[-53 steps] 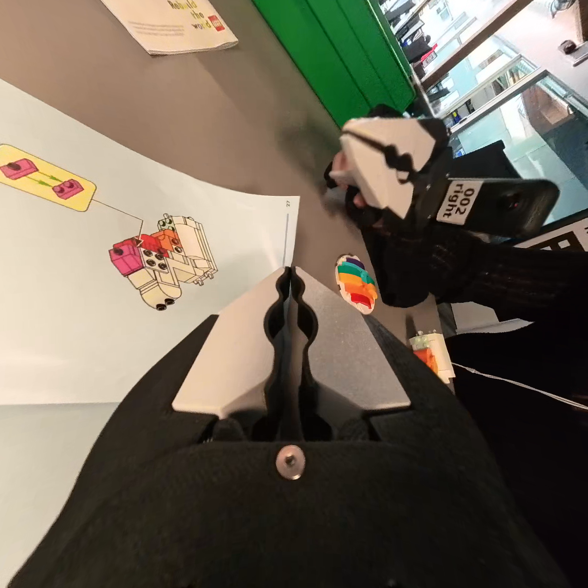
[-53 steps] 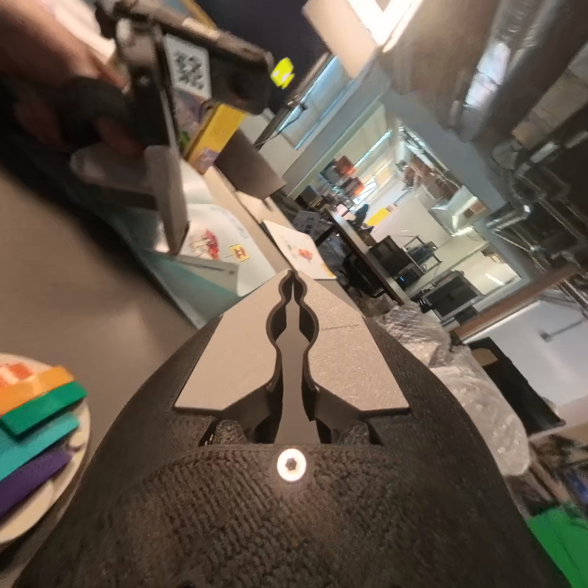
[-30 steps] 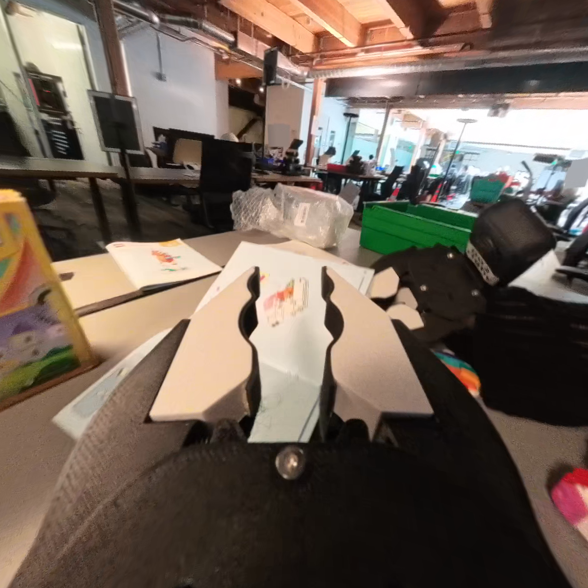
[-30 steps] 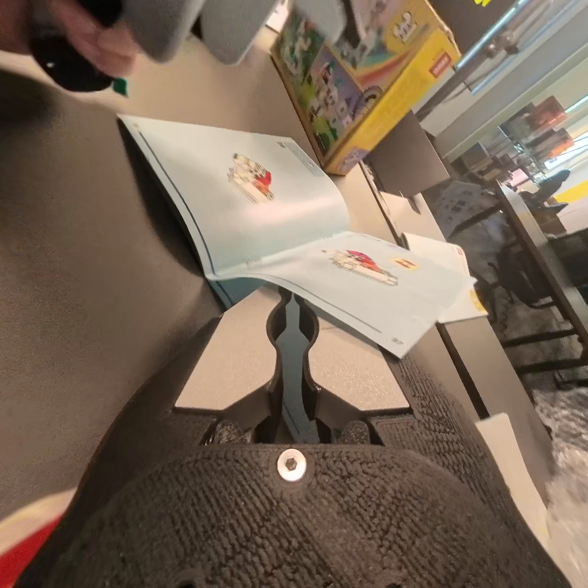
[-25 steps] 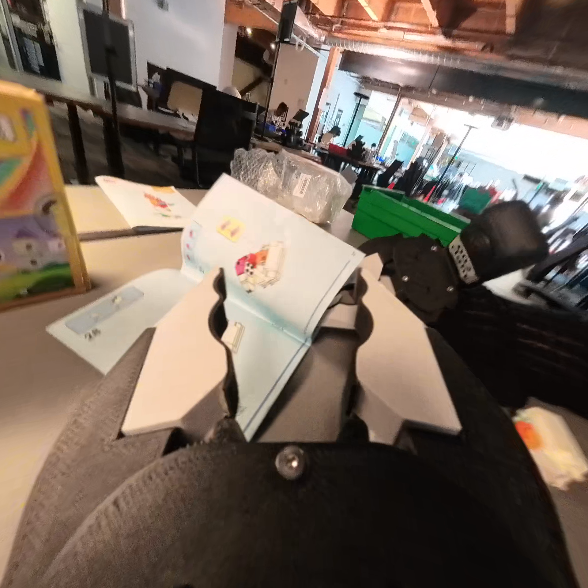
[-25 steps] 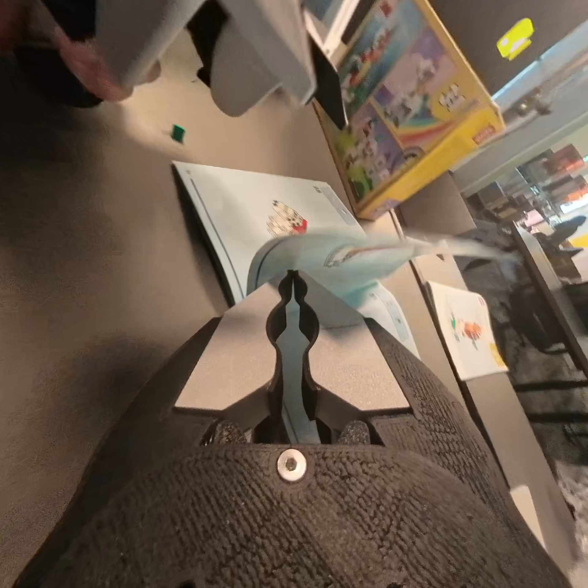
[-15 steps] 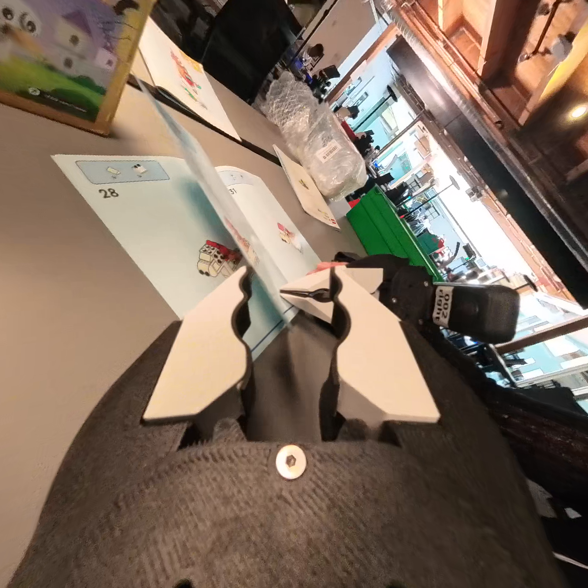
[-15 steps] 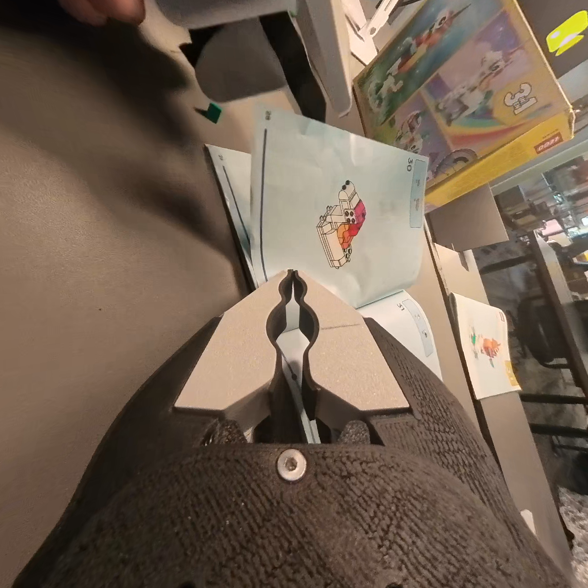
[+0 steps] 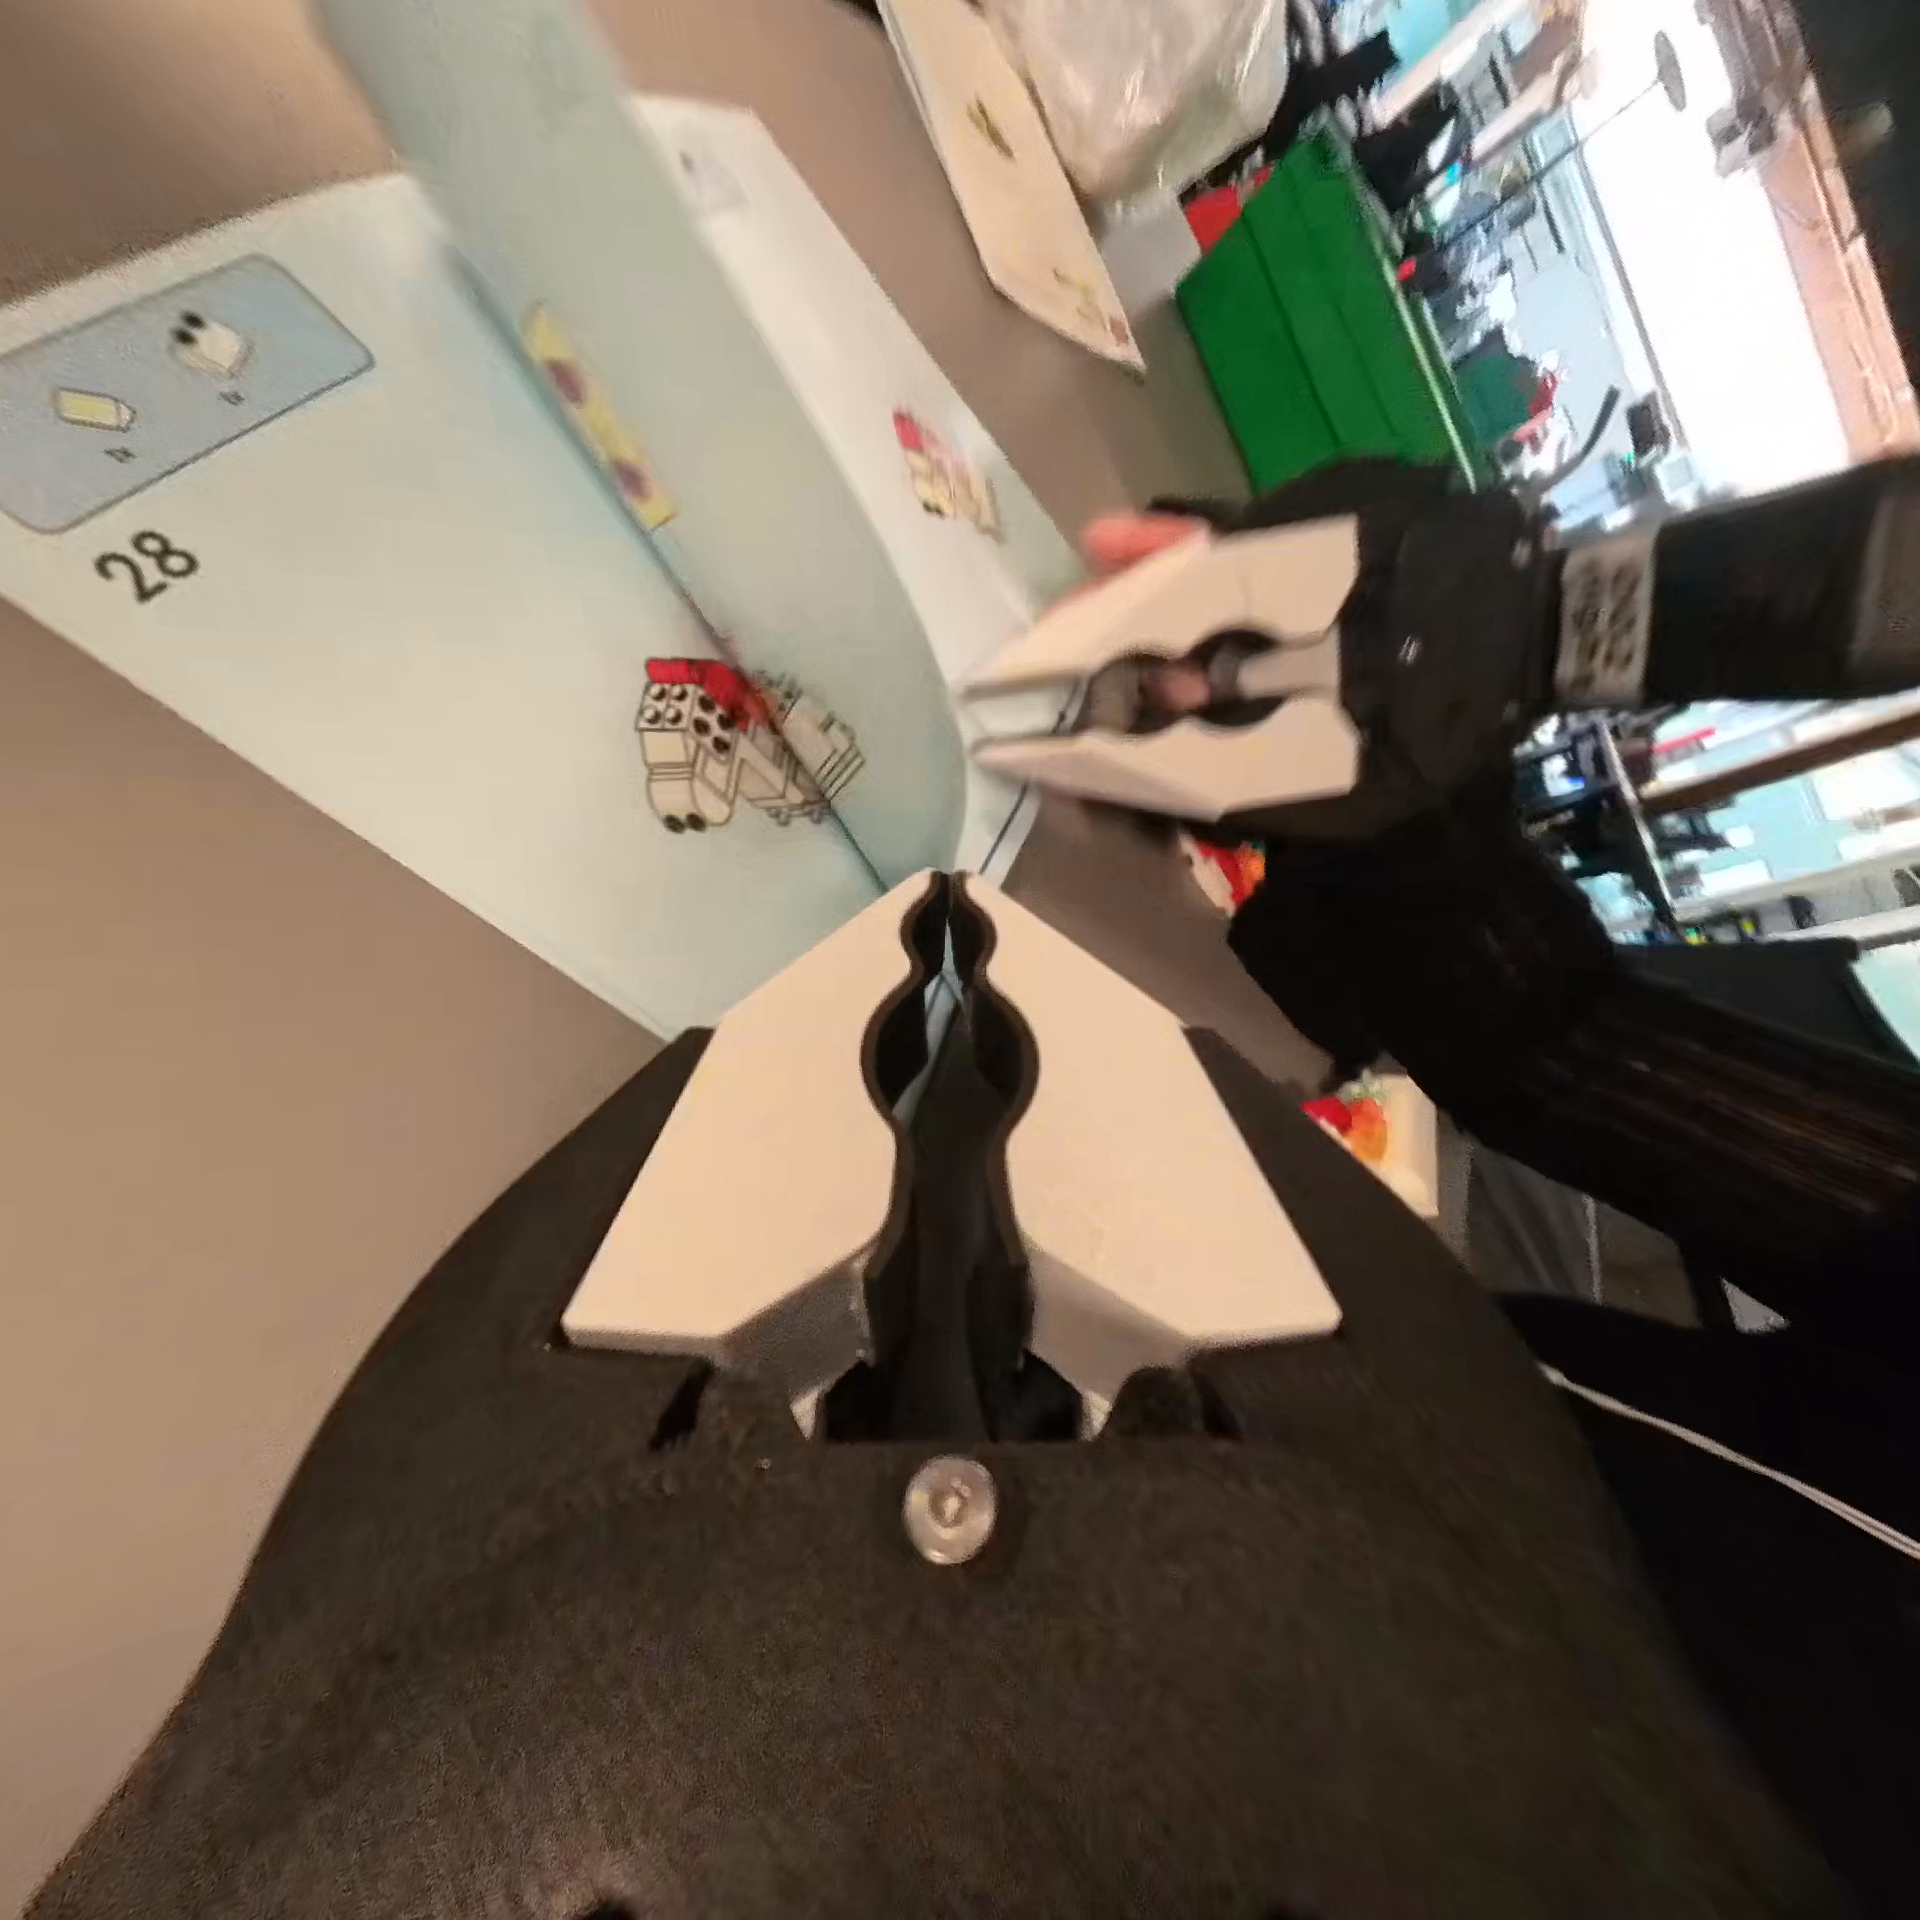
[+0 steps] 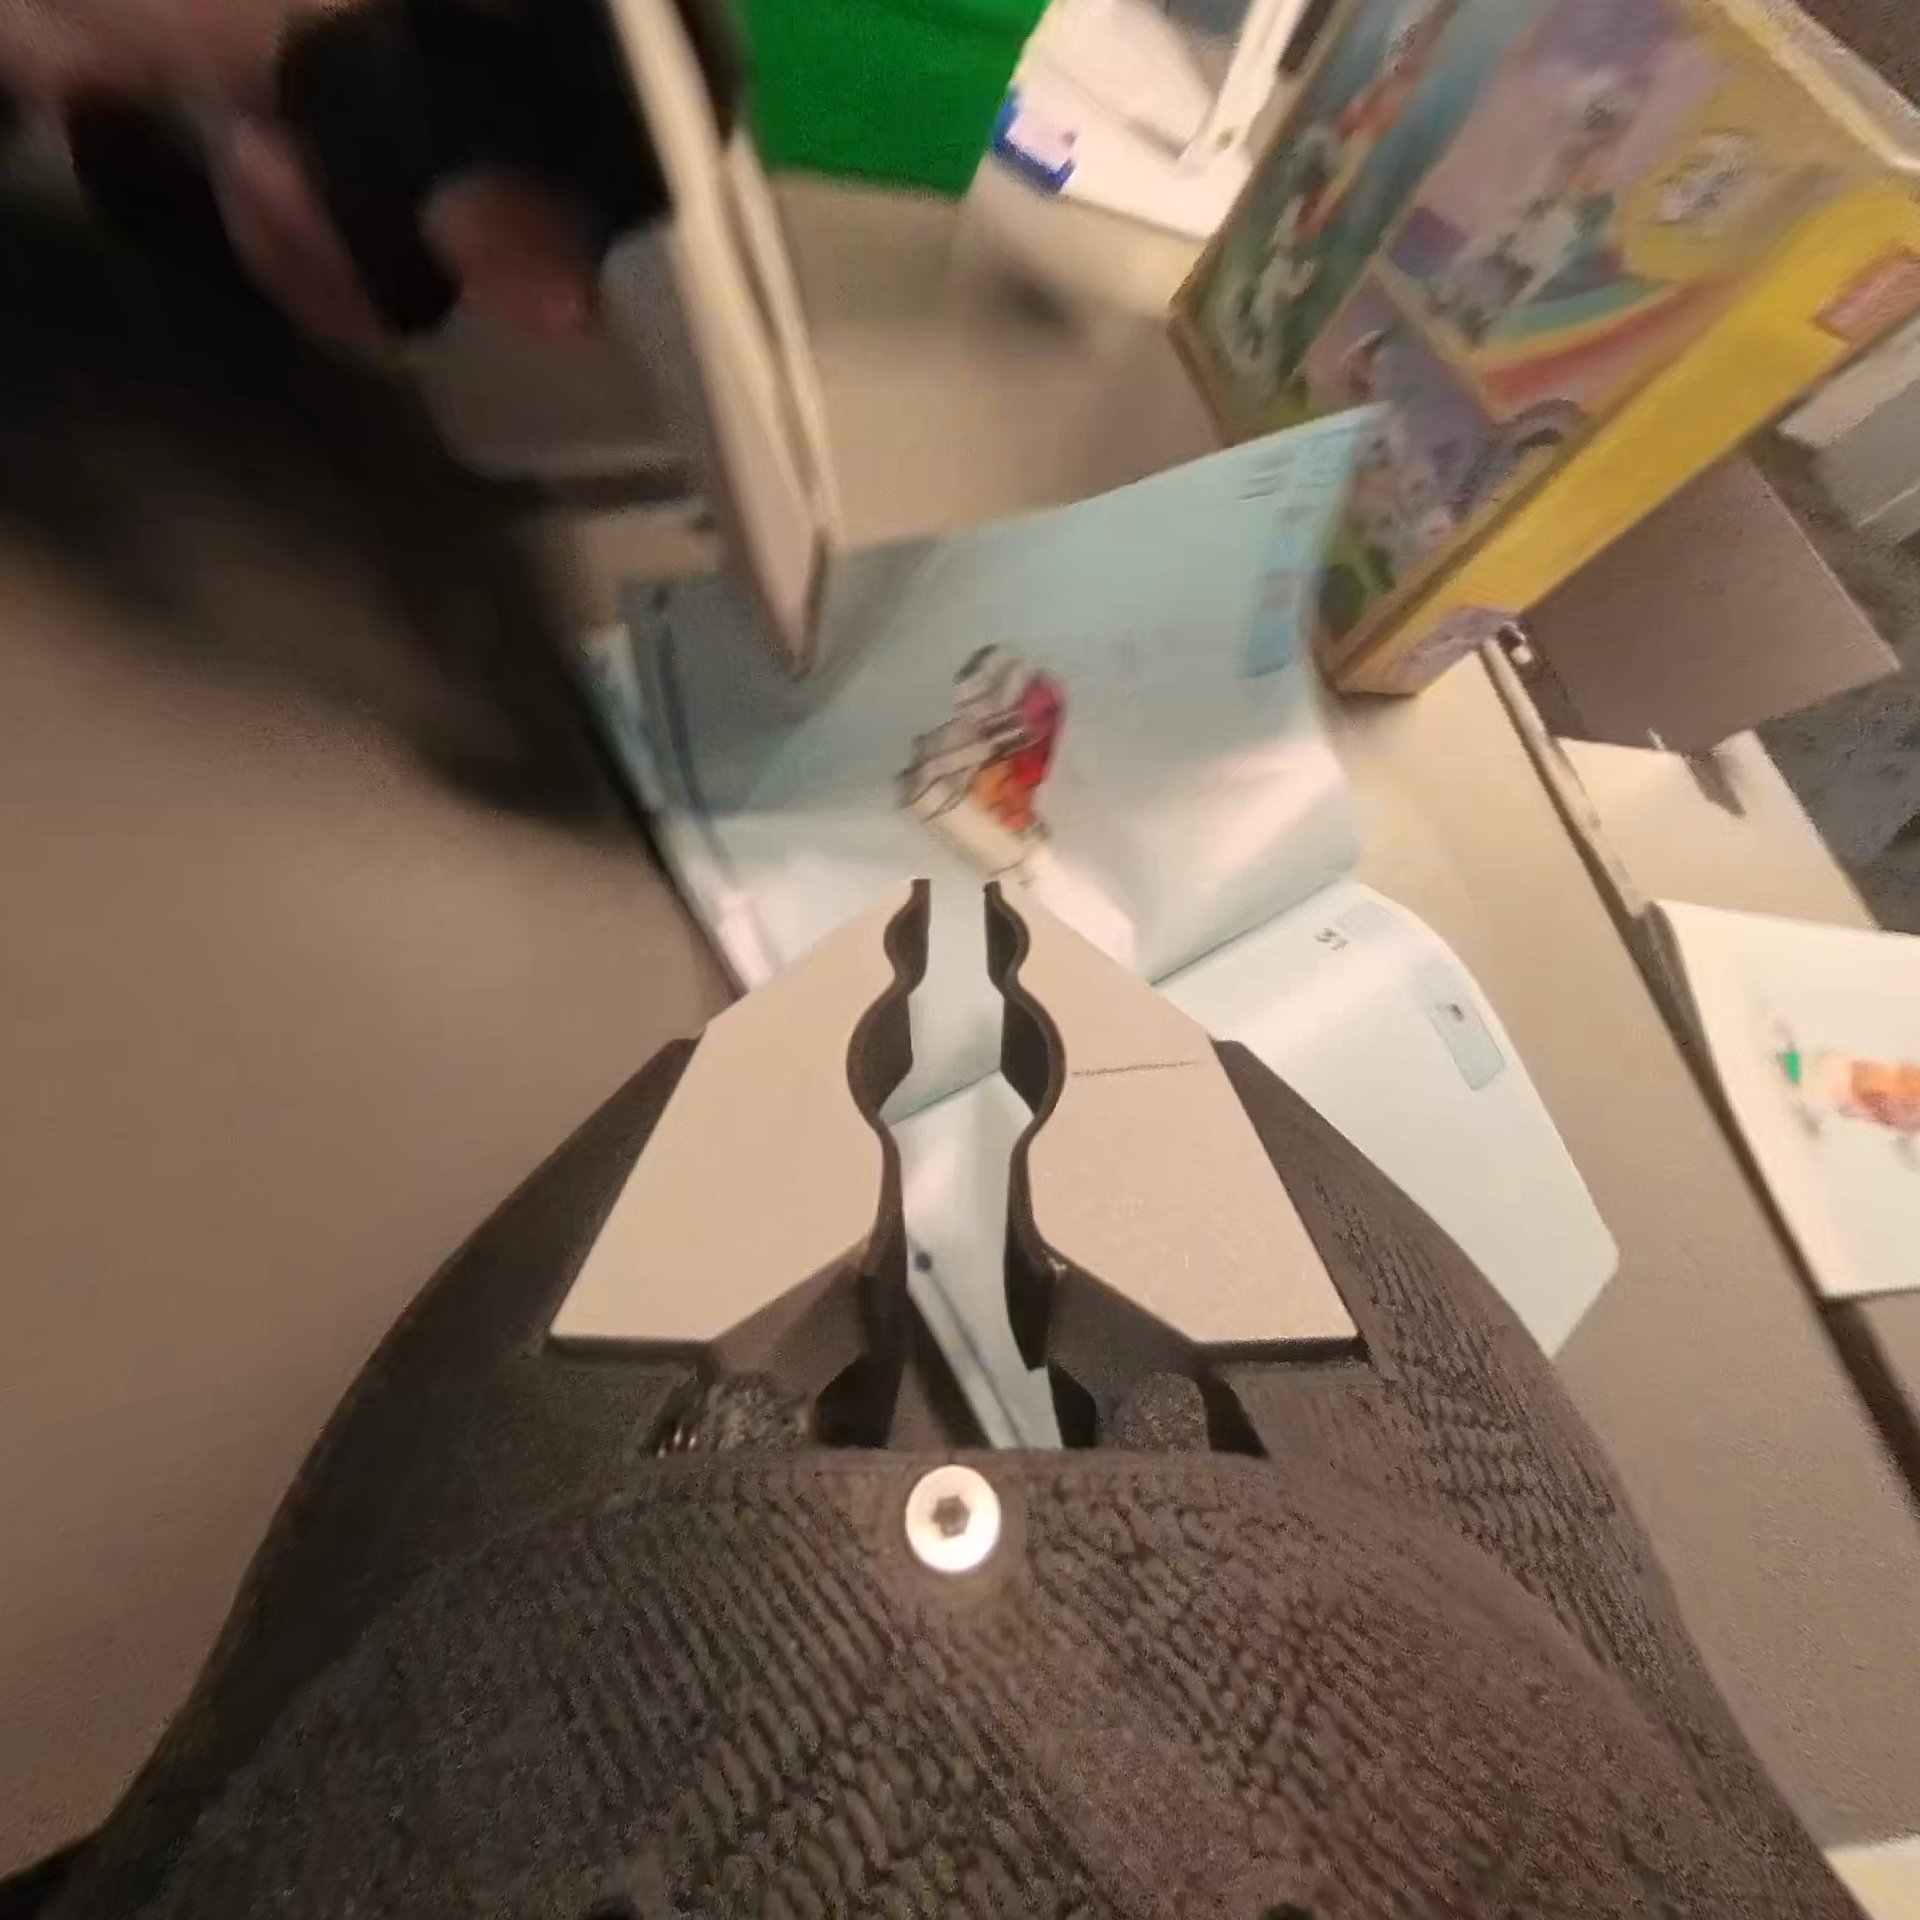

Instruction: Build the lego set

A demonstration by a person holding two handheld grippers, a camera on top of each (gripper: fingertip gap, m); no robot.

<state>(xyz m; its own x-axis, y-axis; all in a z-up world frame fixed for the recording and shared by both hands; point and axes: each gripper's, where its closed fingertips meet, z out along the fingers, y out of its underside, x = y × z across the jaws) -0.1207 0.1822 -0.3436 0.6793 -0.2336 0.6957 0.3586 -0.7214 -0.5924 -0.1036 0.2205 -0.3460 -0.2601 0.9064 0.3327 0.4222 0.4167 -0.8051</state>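
The light blue instruction booklet [image 9: 416, 644] lies open on the grey table, with one page [image 9: 748, 499] curled up in mid turn. My left gripper [image 9: 951, 881] is shut on the lower edge of that page. From the right wrist view it [image 10: 795, 623] points down at the booklet [image 10: 1143, 748]. My right gripper [image 10: 951, 883] is slightly open and empty over the booklet's near edge. In the left wrist view it [image 9: 977, 722] sits just past the page edge. A small white and orange Lego build [image 9: 1366, 1127] lies on the table to the right.
The yellow Lego box [image 10: 1558, 312] stands behind the booklet. A second booklet [image 10: 1818, 1101] lies to the right. A green bin [image 9: 1340, 312] and a plastic bag [image 9: 1143, 83] are at the far end. A rainbow-coloured piece [image 9: 1231, 868] shows under the right gripper. Across from one pair of fingers to the other is roughly 5 cm.
The right gripper, which had lifted and pinched the page, has opened and let it go. The left gripper was open beside the page and has shut on its edge.
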